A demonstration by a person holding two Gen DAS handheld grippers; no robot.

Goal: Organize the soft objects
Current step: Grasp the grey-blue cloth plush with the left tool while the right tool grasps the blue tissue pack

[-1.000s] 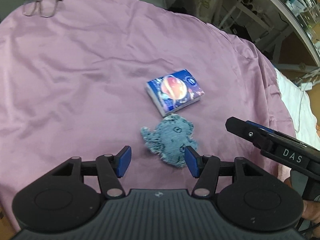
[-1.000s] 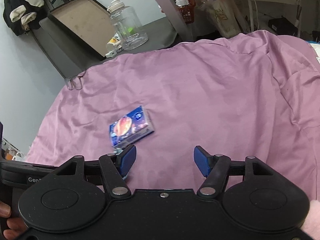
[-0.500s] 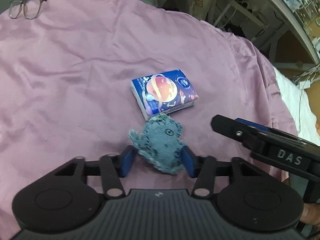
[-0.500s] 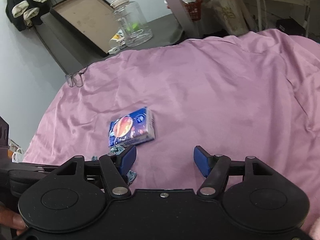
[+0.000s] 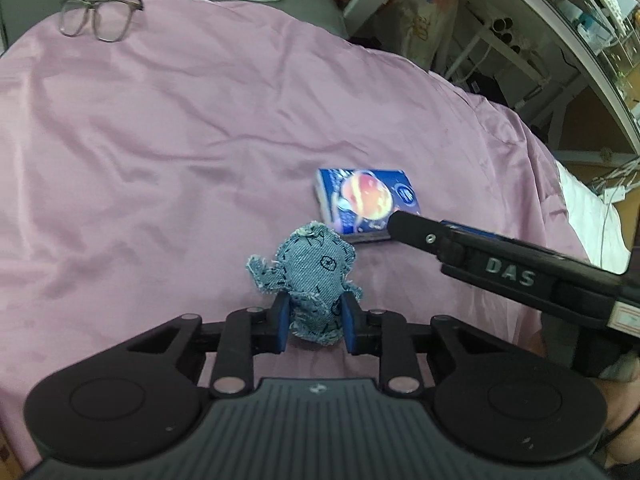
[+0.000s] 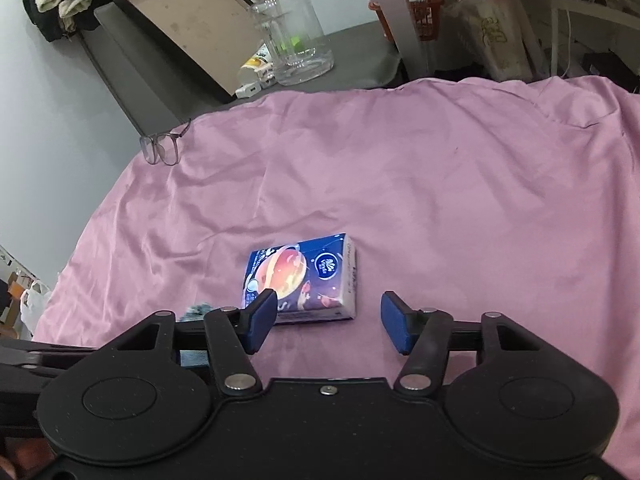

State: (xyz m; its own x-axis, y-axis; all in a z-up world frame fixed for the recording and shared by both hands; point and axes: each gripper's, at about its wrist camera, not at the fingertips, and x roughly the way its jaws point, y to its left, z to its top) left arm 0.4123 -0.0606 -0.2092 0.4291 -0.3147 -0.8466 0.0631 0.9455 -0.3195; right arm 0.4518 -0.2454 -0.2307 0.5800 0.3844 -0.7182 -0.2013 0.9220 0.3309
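A small blue denim soft toy [image 5: 308, 276] with frayed edges sits between my left gripper's blue pads. My left gripper [image 5: 314, 322] is shut on its lower end, over the pink cloth [image 5: 160, 160]. A blue tissue pack [image 5: 366, 204] with an orange planet print lies just beyond it. My right gripper [image 6: 330, 320] is open and empty, just short of the tissue pack [image 6: 304, 280], its left pad overlapping the pack's near corner. In the left wrist view the right gripper's side shows as a black bar marked DAS [image 5: 508, 268]. A scrap of denim [image 6: 196, 310] peeks out at the lower left.
Glasses [image 5: 98, 16] lie at the cloth's far left edge, also seen in the right wrist view [image 6: 164, 146]. A clear jar [image 6: 294, 36], a leaning frame [image 6: 176, 36] and small items stand on the grey surface behind. Shelves and bags are to the right.
My left gripper moved forward around the denim toy and shut on it. My right gripper moved closer to the tissue pack and stayed open.
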